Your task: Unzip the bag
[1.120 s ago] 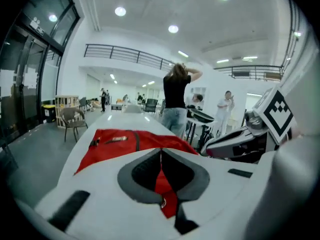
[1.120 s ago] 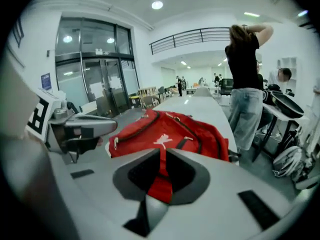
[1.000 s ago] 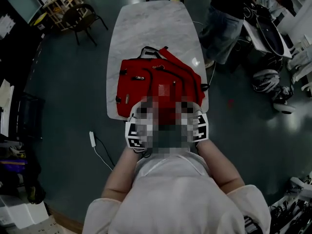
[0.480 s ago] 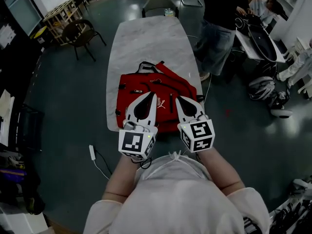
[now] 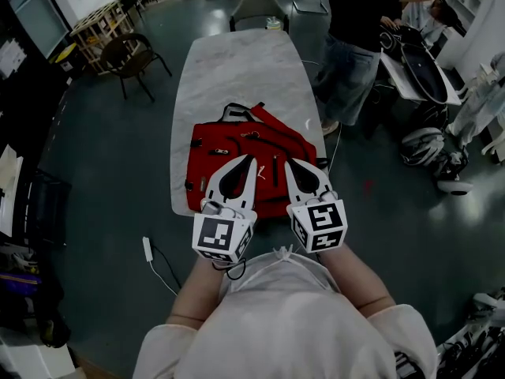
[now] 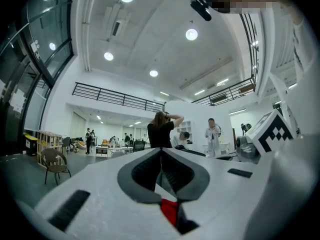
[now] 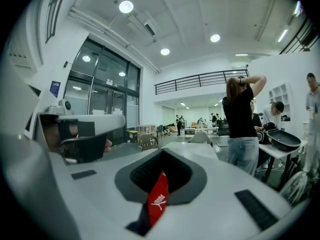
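Nearest are the holder's pale sleeves and bare forearms. Each gripper ends in a cube with black-and-white square markers. The left gripper [image 5: 251, 161] and the right gripper [image 5: 287, 163] are smooth white plastic, each tapering to a point. They hang side by side over the near half of the bag [image 5: 211, 147]. Both have their jaws brought fully together with nothing between the ribbed dark pads. Through the slit below each pair, only a sliver of red cloth shows, with a white logo in the right gripper's view.

The bag is a soft red fabric backpack with black zip lines. It lies flat at the table's near end, spanning nearly from the left edge to the right. Its straps [image 5: 238, 110] loop at the far side. The table [image 5: 237, 61] is pale veined marble with rounded corners. A curved chair [image 5: 257, 8] stands at the far end, and a person in jeans [image 5: 353, 50] is off the far right corner.
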A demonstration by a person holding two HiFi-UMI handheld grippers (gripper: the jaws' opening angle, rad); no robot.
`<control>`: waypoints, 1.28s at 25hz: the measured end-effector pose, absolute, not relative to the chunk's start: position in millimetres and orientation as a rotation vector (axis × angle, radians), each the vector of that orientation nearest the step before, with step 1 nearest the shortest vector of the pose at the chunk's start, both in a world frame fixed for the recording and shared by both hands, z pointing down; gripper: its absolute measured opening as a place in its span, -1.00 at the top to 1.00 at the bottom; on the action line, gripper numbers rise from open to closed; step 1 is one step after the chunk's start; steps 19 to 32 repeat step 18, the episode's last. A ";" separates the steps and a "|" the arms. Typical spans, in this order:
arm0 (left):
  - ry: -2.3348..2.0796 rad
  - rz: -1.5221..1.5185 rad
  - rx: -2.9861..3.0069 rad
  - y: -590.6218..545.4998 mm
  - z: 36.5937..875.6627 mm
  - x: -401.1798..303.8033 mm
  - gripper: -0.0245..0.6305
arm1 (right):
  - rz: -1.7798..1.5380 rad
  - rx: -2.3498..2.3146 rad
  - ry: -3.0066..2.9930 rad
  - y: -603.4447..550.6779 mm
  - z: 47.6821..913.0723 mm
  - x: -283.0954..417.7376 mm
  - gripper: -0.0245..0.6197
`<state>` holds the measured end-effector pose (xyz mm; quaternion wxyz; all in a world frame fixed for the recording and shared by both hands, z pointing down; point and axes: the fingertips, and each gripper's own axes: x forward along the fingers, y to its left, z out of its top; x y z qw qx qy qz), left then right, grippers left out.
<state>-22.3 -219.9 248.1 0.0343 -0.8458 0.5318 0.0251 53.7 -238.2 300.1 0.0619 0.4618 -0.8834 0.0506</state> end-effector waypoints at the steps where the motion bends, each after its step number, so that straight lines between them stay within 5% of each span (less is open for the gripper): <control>1: 1.636 0.067 -2.600 -220.7 249.3 -22.1 0.86 | 0.153 1.395 -2.672 -238.8 300.0 53.5 0.84; 32: 1.655 0.005 -2.579 -227.3 255.5 -23.2 0.86 | 0.162 1.405 -2.670 -246.3 312.3 56.2 0.84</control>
